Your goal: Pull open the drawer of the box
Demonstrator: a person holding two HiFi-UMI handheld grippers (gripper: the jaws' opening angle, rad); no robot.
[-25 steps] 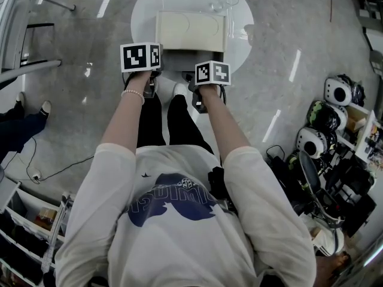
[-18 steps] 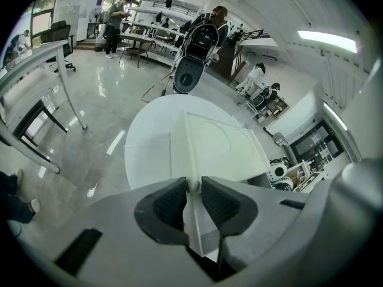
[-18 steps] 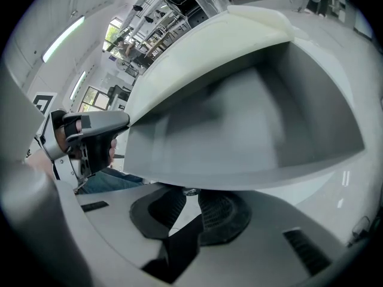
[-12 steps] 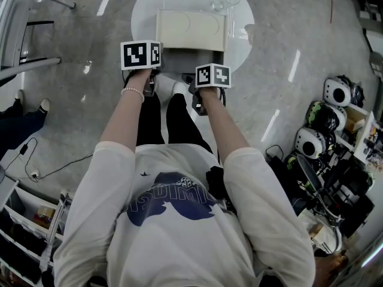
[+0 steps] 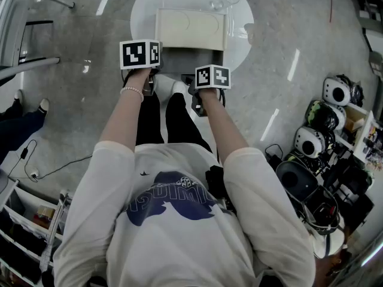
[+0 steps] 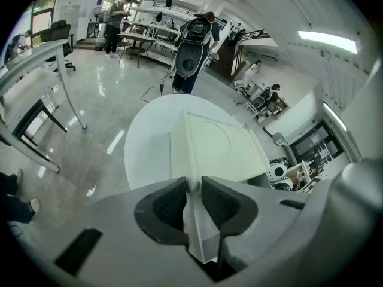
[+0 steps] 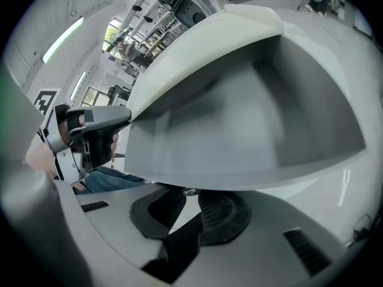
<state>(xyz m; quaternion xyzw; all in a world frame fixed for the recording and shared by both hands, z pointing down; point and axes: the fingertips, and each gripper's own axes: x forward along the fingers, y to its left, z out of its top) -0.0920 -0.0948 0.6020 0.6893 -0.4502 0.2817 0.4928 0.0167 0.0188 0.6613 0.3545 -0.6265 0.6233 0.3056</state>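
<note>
A cream box (image 5: 190, 28) stands on a round white table (image 5: 143, 5). Its grey drawer (image 5: 190, 58) is slid out toward me, and its inside (image 7: 239, 118) looks bare. My left gripper (image 5: 154, 51) is at the box's near left corner. In the left gripper view its pads (image 6: 166, 205) are shut on that upright edge of the box (image 6: 221, 148). My right gripper (image 5: 203, 72) is at the drawer's front. In the right gripper view the right gripper (image 7: 190, 197) is shut on the small knob (image 7: 190, 191) under the drawer's front lip.
A clear cup (image 5: 224, 2) stands on the table behind the box. Helmets and shelves (image 5: 326, 121) crowd the floor at the right. Desk legs (image 5: 30, 64) and a cable (image 5: 54, 169) lie at the left. The person's legs are right below the drawer.
The right gripper has come slightly toward the person and the drawer has slid out a little further. The left gripper has stayed on the box.
</note>
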